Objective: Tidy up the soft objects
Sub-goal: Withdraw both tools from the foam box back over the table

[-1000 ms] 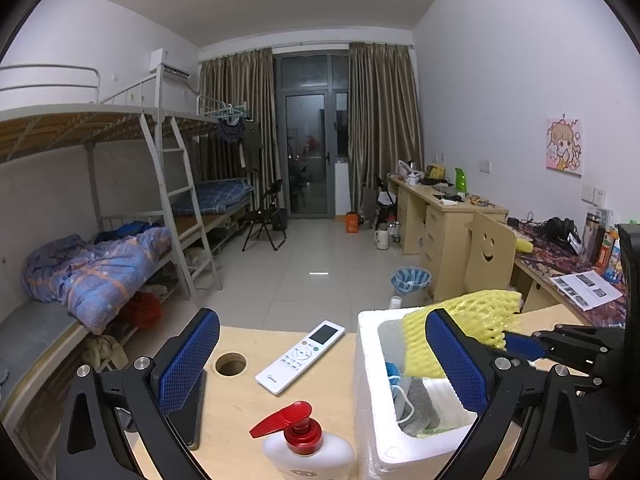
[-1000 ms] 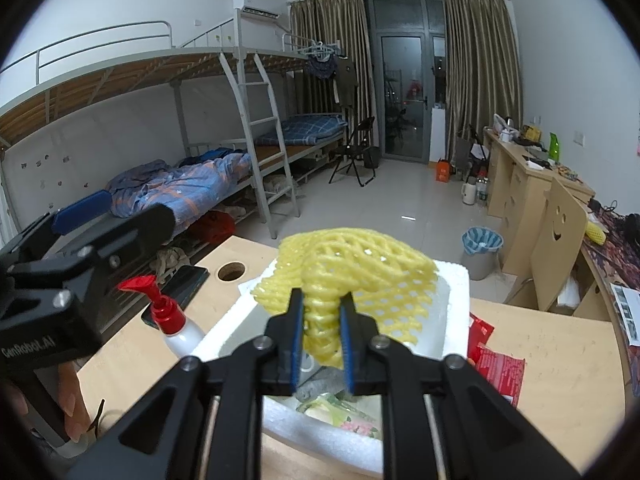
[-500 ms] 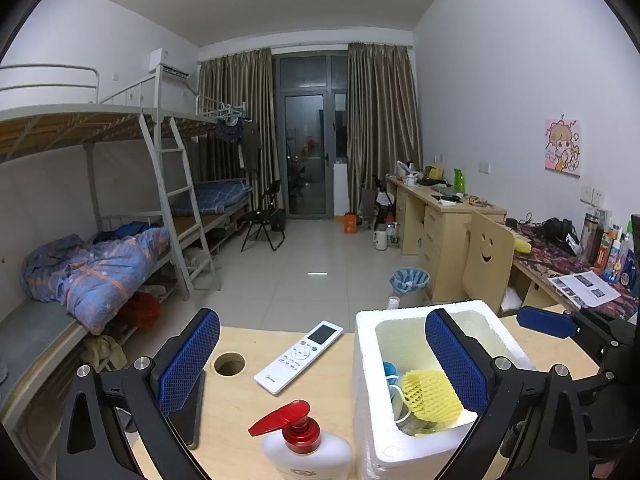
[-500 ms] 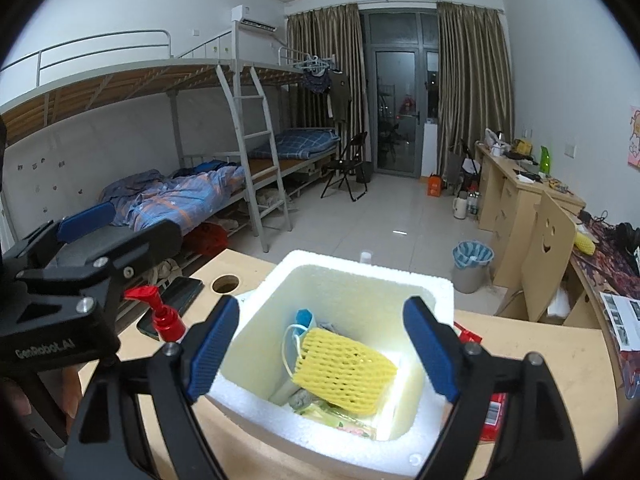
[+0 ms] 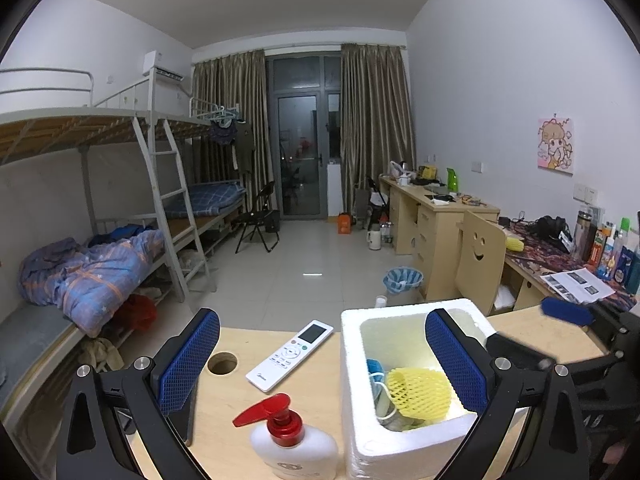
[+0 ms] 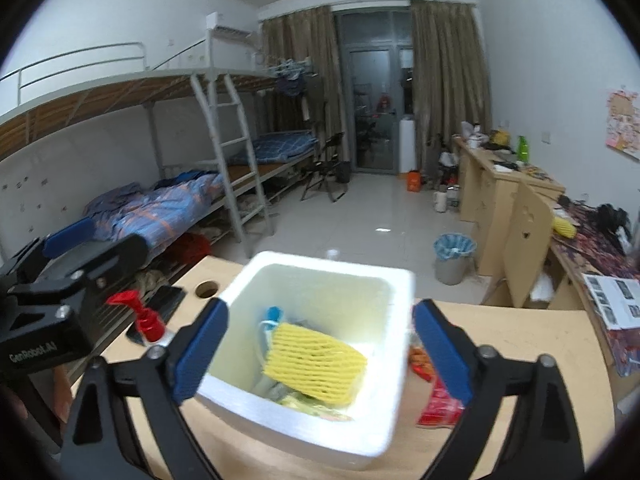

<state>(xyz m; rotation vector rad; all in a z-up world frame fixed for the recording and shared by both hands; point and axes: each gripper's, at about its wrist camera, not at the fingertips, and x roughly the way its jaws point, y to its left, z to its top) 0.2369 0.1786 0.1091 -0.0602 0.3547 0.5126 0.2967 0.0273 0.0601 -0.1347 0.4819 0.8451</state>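
Resting now inside the white foam box (image 6: 324,344): one yellow foam net sleeve (image 6: 314,364), which a second ago I held pinched in the right hand-held gripper (image 6: 320,354) above the box rim. That gripper has since let go and stands spread wide, empty, its blue pads either side of the box opening. I judge this item filed; the drop is done and the right tool is free for the next soft piece.

Left hand-held gripper (image 5: 322,358): spread wide, holding nothing, placed as before over the near edge of the counter (image 5: 316,376), its right finger crossing the box.

Other entries on the counter: white remote (image 5: 290,356) left of the box; pump bottle with red nozzle (image 5: 294,446) at the near edge; red snack packets (image 6: 434,384) just right of the box; round cable hole (image 5: 223,363) at far left.

Hard to make out: the contents under the sleeve. I see a blue piece with a white cord (image 5: 376,372) and some pale or greenish scraps, but cannot name them. The right view is motion-blurred. The box bottom and its near wall are cut off by the frame and the fingers. Whether further soft items wait outside the box, I cannot tell.
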